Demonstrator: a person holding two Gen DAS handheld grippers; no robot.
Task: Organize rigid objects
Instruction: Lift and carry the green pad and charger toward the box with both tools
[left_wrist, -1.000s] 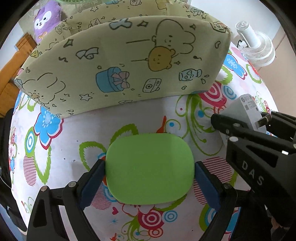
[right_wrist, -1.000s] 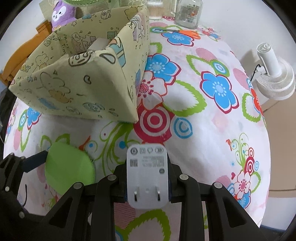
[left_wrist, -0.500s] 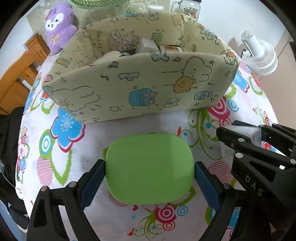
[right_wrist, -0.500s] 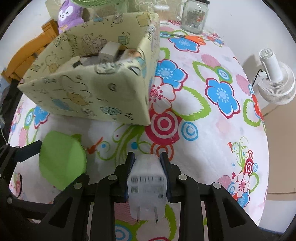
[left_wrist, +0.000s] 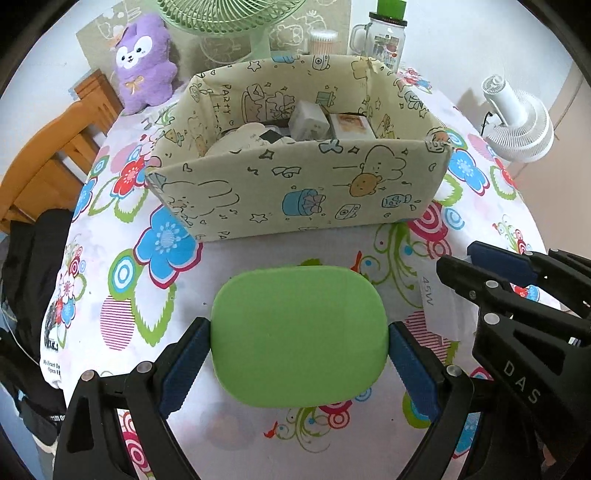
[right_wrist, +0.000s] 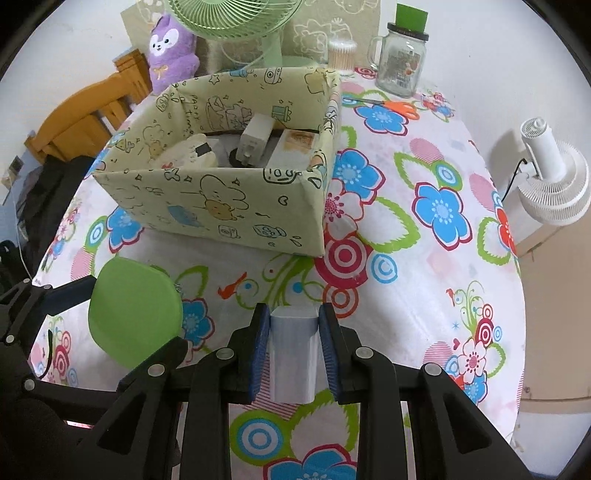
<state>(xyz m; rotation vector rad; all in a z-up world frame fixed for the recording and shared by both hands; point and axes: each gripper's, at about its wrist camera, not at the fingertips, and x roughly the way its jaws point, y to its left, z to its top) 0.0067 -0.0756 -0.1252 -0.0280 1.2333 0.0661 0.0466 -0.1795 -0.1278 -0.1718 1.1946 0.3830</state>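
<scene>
The left tongs (left_wrist: 299, 365) grip a flat green lid (left_wrist: 299, 336) by its two short sides, blue pads pressed against it, holding it above the flowered desk (right_wrist: 424, 258) just near of the patterned fabric box (left_wrist: 295, 192). The right tongs (right_wrist: 294, 354) are clamped shut on a white charger block (right_wrist: 293, 354), which sits upright between the blue pads, to the right of the lid and also raised off the desk. The box stands open at the far centre; inside it lie another white adapter (left_wrist: 309, 120), a small pale carton (left_wrist: 349, 127) and a cream pouch (left_wrist: 247, 136). Beyond the box are a purple plush toy (left_wrist: 144, 62), a green fan (right_wrist: 236, 22) and a glass jar mug (right_wrist: 400, 61). A white fan (right_wrist: 550, 181) stands off the desk's right edge.
</scene>
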